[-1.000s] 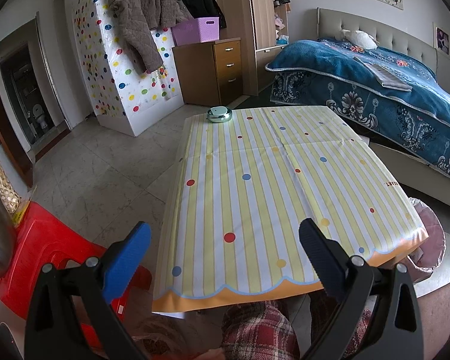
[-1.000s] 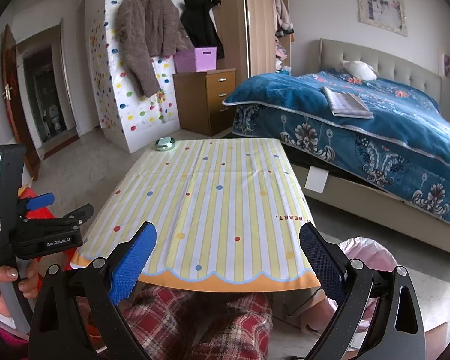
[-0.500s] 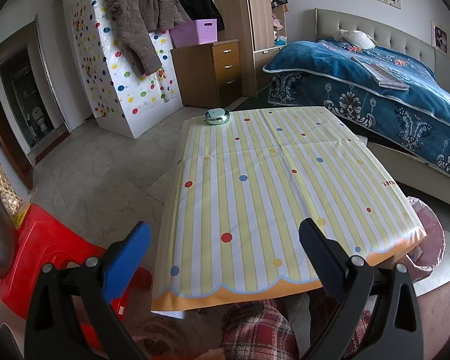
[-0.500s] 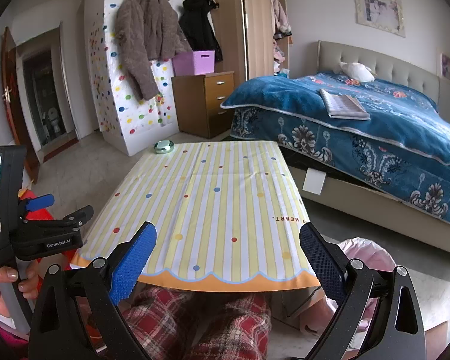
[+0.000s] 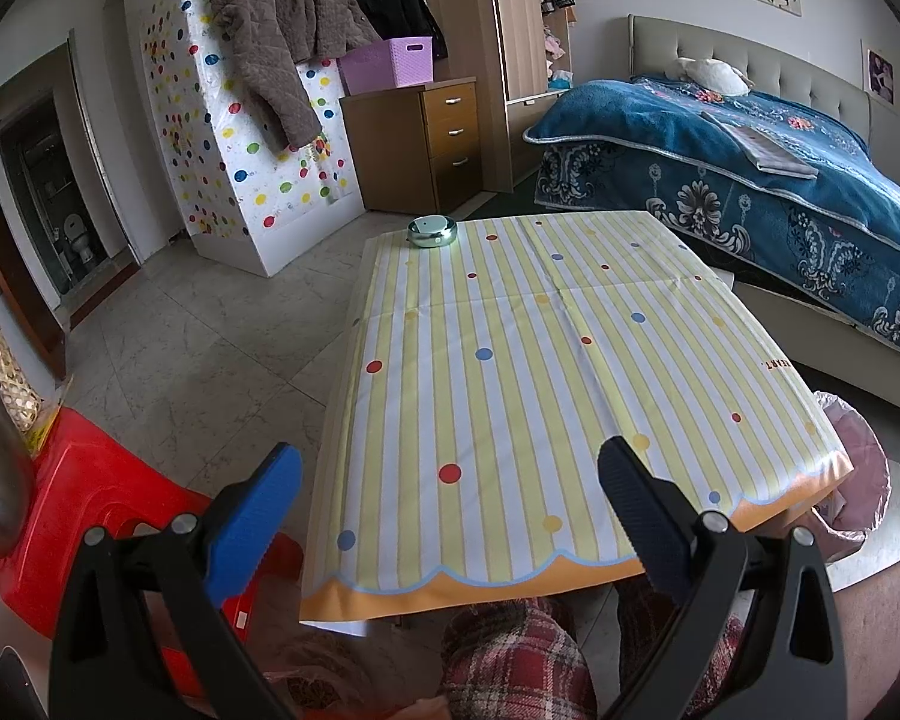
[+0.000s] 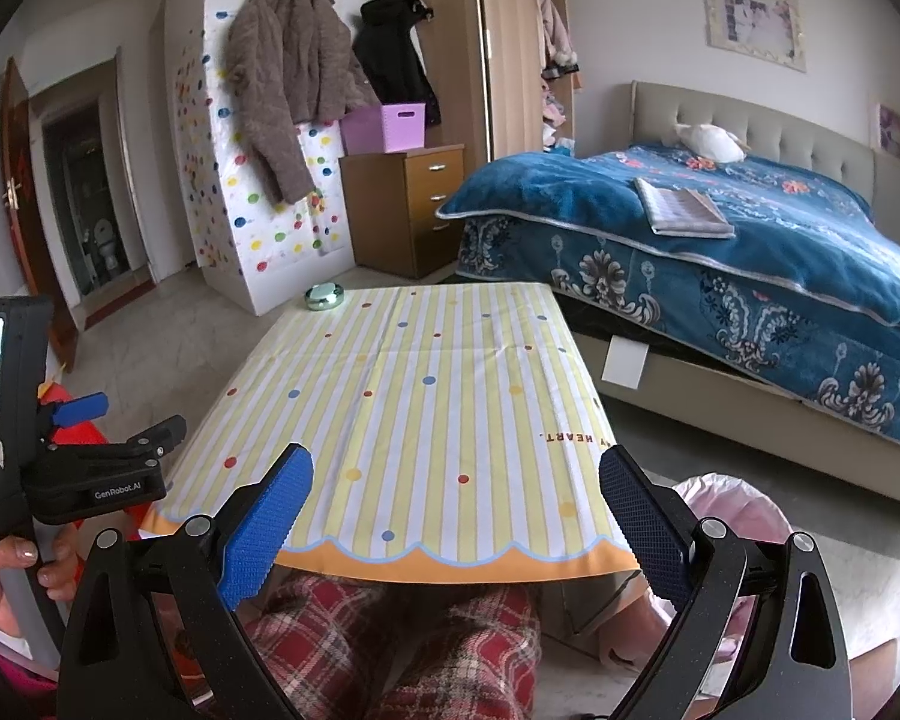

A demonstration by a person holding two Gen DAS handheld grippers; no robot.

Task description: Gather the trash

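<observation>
Right wrist view: both grippers, left gripper [image 5: 450, 483] and right gripper [image 6: 456, 489], gape empty; pink-lined bin [image 6: 732, 498] at four o'clock, probably for trash.

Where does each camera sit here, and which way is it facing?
Left wrist: on the left tongs, open, looking along the striped table toward the bed; plaid-trousered knees below.
Right wrist: on the right tongs, open, facing the same way from further right; knees and the hand holding the left tongs show.
Shared: table, round tin, bed, pink bag.
</observation>
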